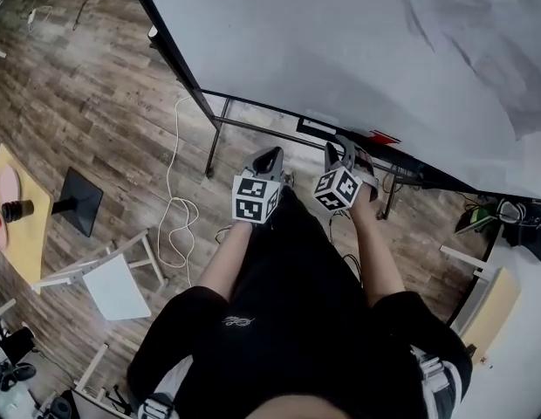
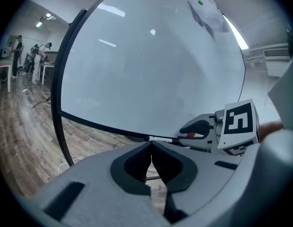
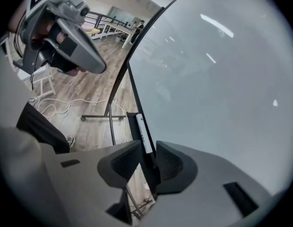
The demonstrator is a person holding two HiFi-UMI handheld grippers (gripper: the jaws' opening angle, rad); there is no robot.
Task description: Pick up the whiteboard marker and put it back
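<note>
While one whiteboard marker [image 3: 143, 132] lies on the one tray ledge [image 3: 132, 118], right gripper [image 3: 148, 148] gapes around it without gripping, left gripper [image 2: 150, 144] is closed on nothing.

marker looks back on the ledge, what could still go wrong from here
1. The whiteboard marker lies loose on the narrow ledge, and its near end appears to sit between the open jaws of the right gripper. A sideways pull-away could knock it off the ledge.
2. The white cable loops across the floor beside the person's legs, so it is a possible trip hazard when stepping back.
</note>
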